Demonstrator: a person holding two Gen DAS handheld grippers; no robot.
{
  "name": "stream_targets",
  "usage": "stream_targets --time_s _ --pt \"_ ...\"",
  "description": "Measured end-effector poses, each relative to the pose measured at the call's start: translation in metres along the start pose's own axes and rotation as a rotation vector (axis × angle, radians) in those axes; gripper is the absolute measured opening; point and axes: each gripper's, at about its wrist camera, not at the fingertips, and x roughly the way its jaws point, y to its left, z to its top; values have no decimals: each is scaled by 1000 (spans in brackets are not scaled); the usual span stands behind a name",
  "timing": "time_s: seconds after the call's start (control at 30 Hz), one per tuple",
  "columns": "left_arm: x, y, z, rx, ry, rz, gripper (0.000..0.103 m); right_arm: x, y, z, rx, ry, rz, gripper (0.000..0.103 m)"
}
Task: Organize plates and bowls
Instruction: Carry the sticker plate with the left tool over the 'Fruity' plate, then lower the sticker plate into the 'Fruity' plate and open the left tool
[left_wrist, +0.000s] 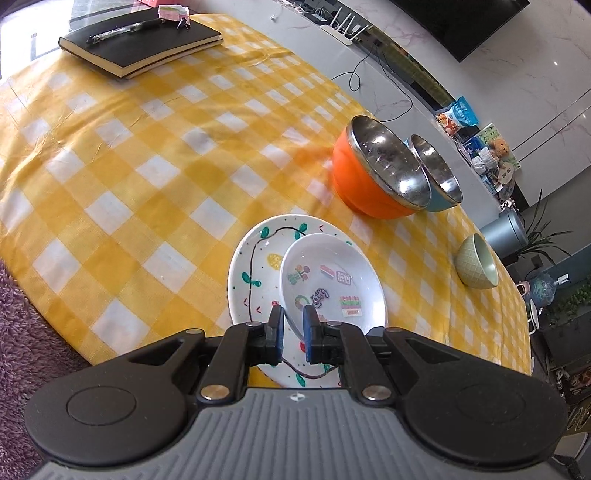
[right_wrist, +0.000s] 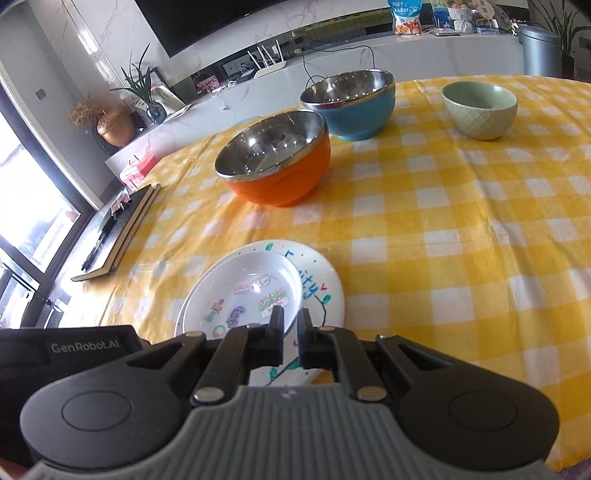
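A small white plate with stickers (left_wrist: 332, 280) (right_wrist: 251, 284) lies inside a larger white plate with green leaf drawings (left_wrist: 255, 266) (right_wrist: 325, 280) on the yellow checked tablecloth (left_wrist: 147, 166). My left gripper (left_wrist: 293, 325) is shut on the small plate's near rim. Right beside it, my right gripper (right_wrist: 290, 325) is shut with that plate's rim running between its fingers. Beyond the plates stand an orange steel-lined bowl (left_wrist: 354, 184) (right_wrist: 280, 184), a blue one (left_wrist: 439, 201) (right_wrist: 362, 118) touching it, and a small green ceramic bowl (left_wrist: 476, 266) (right_wrist: 480, 114) apart to the right.
A black notebook (left_wrist: 140, 44) (right_wrist: 122, 229) with a pen on it lies at the table's far left. The left gripper's body (right_wrist: 74, 347) fills the lower left of the right wrist view. A purple rug (left_wrist: 22, 314) borders the table's left edge.
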Motion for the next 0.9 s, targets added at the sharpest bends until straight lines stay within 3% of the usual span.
stream_targets --time_s 0.63,0.9 --pt "7 3 -3 11 9 30 12 9 -2 -2 -4 25 6 5" --pt "4 4 -3 7 -7 20 29 8 -3 -3 -13 17 3 10"
